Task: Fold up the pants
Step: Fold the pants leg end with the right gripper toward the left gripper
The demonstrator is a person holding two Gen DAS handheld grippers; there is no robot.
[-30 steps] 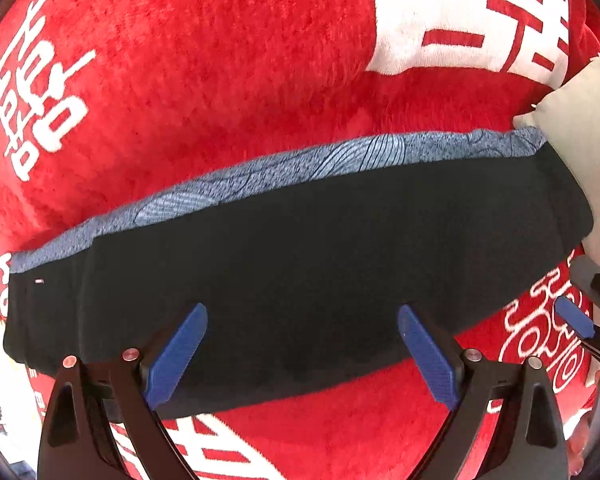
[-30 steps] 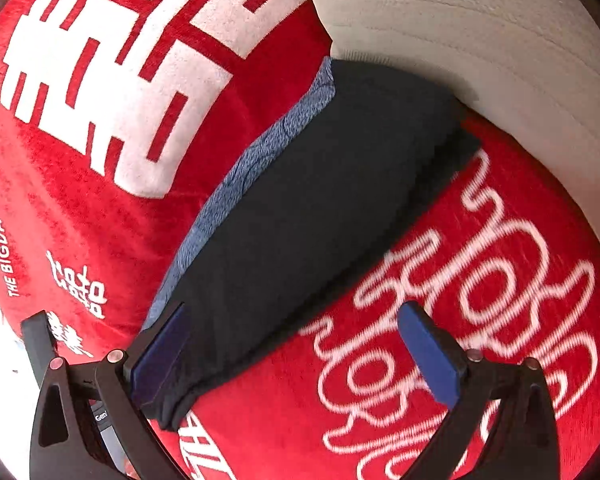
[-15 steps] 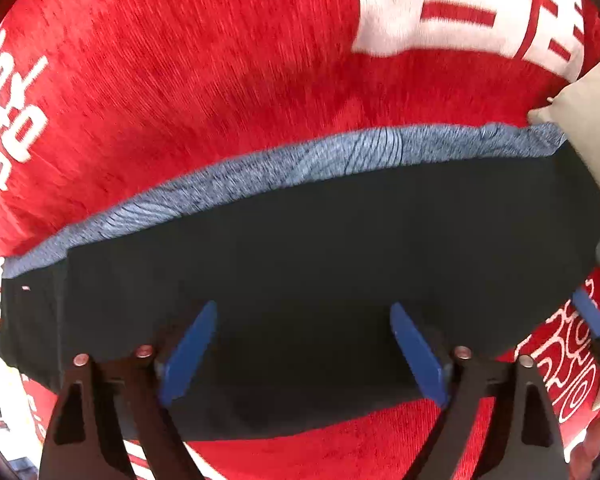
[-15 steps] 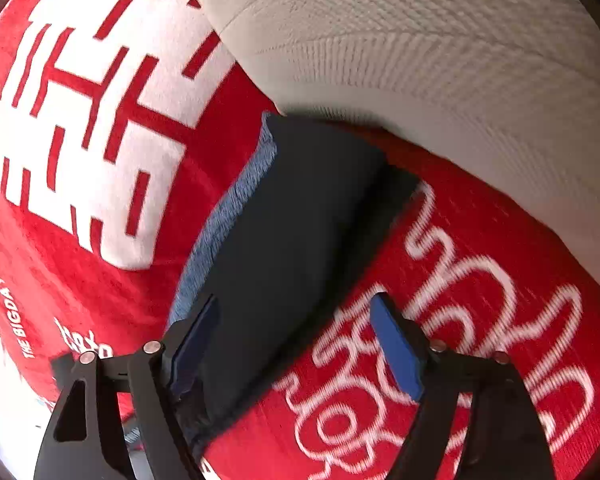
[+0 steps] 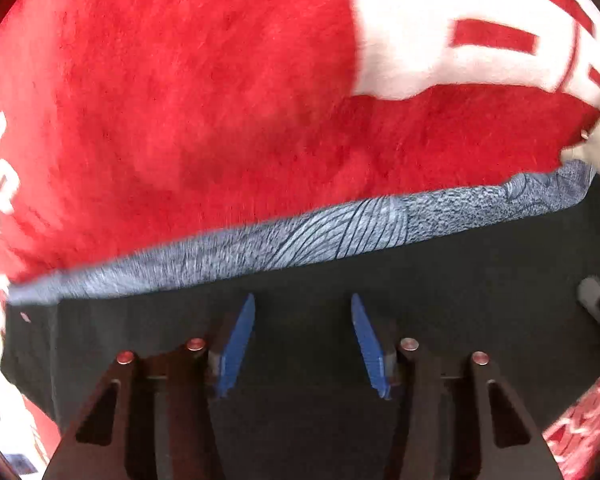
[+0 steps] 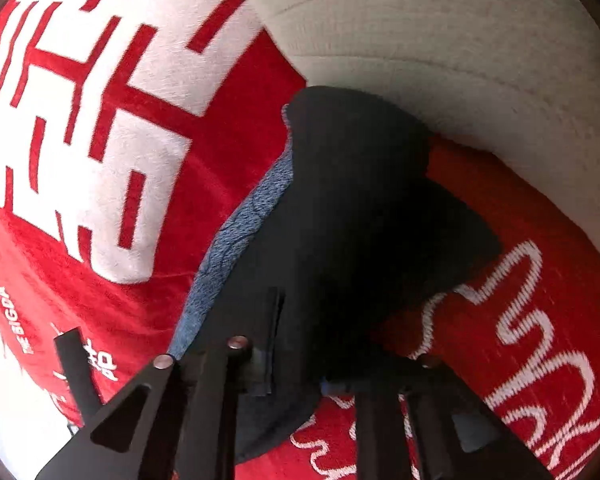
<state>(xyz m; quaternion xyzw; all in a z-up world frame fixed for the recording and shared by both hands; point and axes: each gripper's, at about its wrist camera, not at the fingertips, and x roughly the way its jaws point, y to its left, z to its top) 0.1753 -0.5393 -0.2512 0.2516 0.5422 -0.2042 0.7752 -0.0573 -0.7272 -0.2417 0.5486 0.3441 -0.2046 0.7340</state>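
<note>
- Left gripper (image 5: 302,340): jaws are seen parted with a clear gap; the blue pads (image 5: 236,344) are poised over the black cloth, and nothing is seen pinched between them. Whether the tips touch the cloth cannot be told.
- Right gripper (image 6: 300,364): jaws are seen drawn in around a fold of the black cloth near one end; it is judged clamped on the garment, though the far pad is mostly hidden by fabric.
- Pants (image 5: 340,304): black, with a blue-grey patterned band (image 5: 340,232) along the far edge; laid as a long strip directly under and ahead of the left gripper, the long axis running left to right across its view.
- Key relation: the left gripper is set near the middle of the strip's near edge, the right gripper at its right end; the end by the cushion is nearer the right hand.
- Red blanket (image 5: 180,100): white lettering; the pants are carried on it.
- Beige cushion (image 6: 460,60): touched by the pants' far end.
</note>
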